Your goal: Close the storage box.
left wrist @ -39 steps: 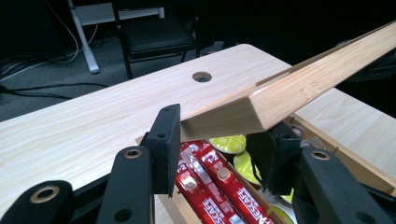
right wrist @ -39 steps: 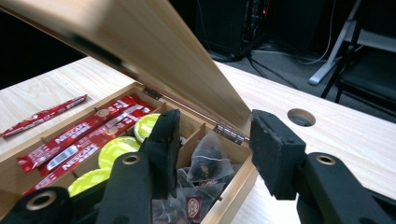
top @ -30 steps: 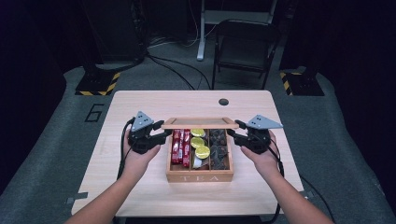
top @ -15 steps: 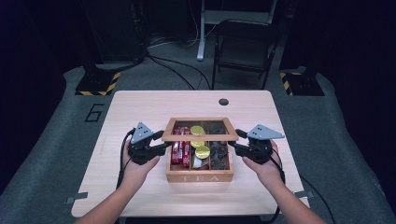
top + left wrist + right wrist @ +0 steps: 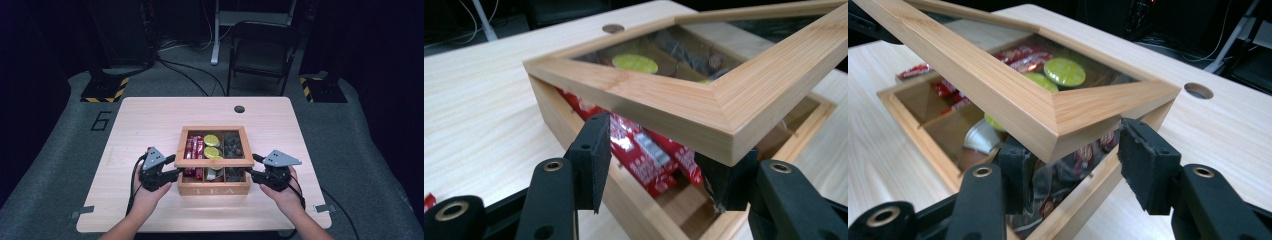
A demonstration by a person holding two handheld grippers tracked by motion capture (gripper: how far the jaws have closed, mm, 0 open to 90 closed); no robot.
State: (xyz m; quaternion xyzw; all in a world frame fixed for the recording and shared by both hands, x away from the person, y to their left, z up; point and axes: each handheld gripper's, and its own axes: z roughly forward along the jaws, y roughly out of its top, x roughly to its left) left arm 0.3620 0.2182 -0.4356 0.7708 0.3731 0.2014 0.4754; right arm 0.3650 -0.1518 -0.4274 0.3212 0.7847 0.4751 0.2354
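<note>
high view: the tea box (image 5: 214, 189) sits a little toward 6 o'clock of the table (image 5: 150, 120) centre, its glass-paned lid (image 5: 215, 147) tilted, front edge raised off the base. the left gripper (image 5: 167, 169) sits at the box's 9 o'clock, the right gripper (image 5: 256, 172) at its 3 o'clock, each at a front corner of the lid.

left gripper view: the jaws stand wide, one pad under the lid's corner and one out to the side; the corner seems to rest on the pad, not pinched. red sachets (image 5: 659, 155) lie in the compartment below. right gripper view: same story, jaws spread, the lid corner lying between and above them, yellow-green pods (image 5: 1064, 71) visible through the glass.

judgement on risk: the lid looks propped, not gripped, so if one hand rises faster or slides outward, the corner could slip off its pad and the lid drop shut. pushing unevenly could also twist the frame against its hinges or skate the light box across the table.
</note>
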